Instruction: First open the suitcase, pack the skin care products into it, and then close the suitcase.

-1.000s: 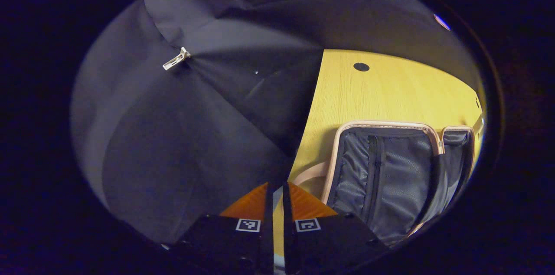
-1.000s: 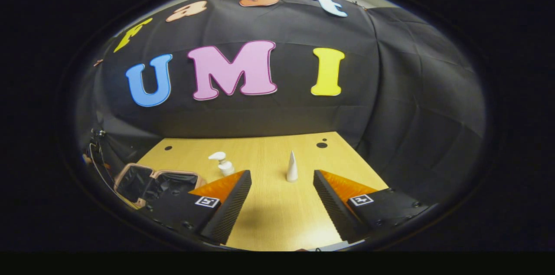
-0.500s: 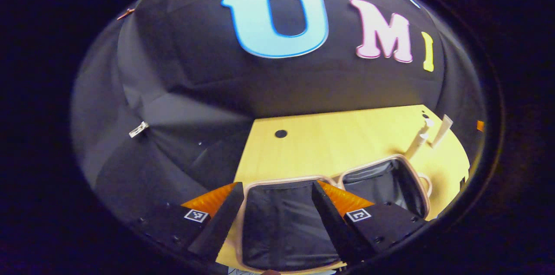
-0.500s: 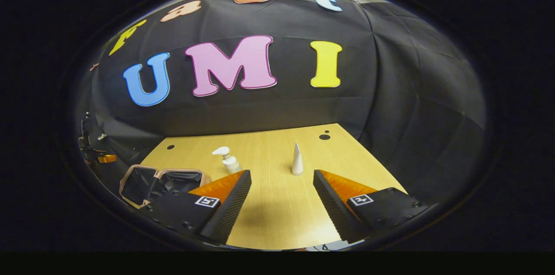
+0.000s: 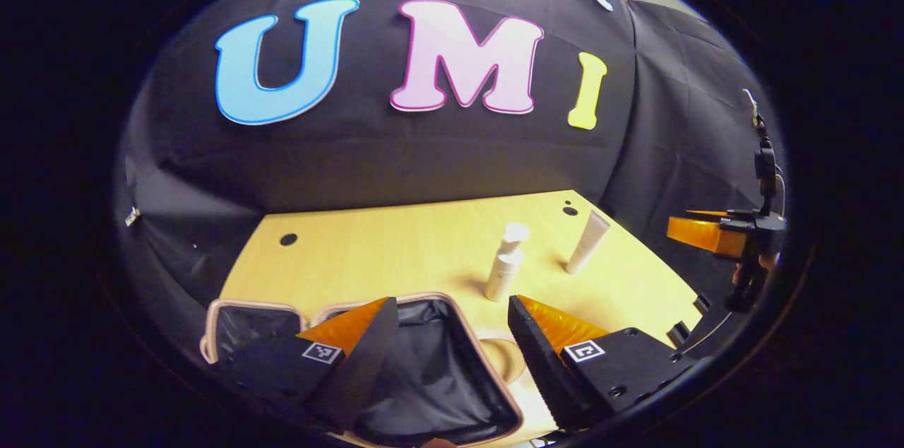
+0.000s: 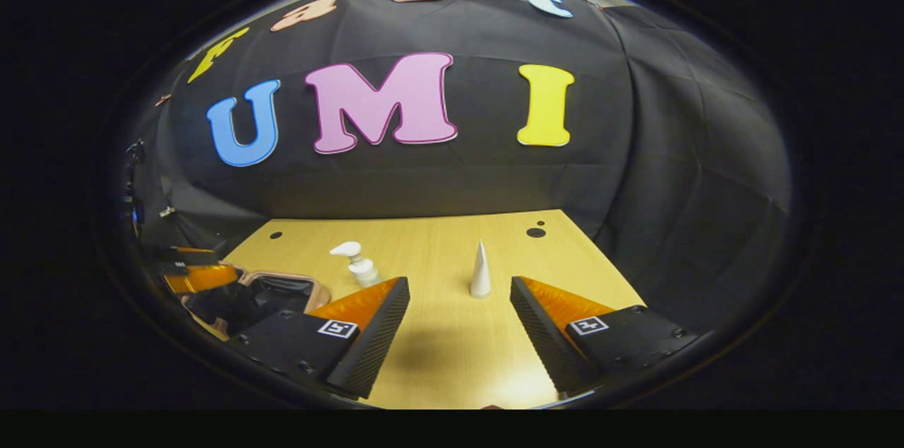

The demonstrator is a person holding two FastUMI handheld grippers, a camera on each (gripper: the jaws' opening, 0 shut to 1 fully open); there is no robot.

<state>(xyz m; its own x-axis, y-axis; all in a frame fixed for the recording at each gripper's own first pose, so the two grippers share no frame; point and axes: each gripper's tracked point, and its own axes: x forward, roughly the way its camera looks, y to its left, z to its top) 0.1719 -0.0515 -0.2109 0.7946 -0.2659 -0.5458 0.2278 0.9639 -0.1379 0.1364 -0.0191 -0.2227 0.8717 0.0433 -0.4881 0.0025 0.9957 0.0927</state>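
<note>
A: Suitcase (image 5: 431, 381) lying open on the wooden table (image 5: 395, 250), dark lining showing, right under the left gripper (image 5: 448, 335). Jaws apart, nothing held.

B: Right gripper (image 6: 459, 321) likewise: jaws wide, empty, hovering over bare tabletop. Pump bottle (image 6: 359, 266) upright just beside the case's far edge; tapered white tube (image 6: 480, 271) standing on its cap, straight ahead between the fingers.

A: From the left gripper view, bottle (image 5: 505, 264) and tube (image 5: 586, 243) near each other, both outside the case. Packing not yet begun, by the look of it.

B: Probably light plastic, both. Tube likely soft and squeezable, narrow-footed, easy to topple; best pinched low near the cap, gently.

A: Bottle stiffer, probably smooth and slippery. Body the place to grip, below the pump head, never the spout.
</note>
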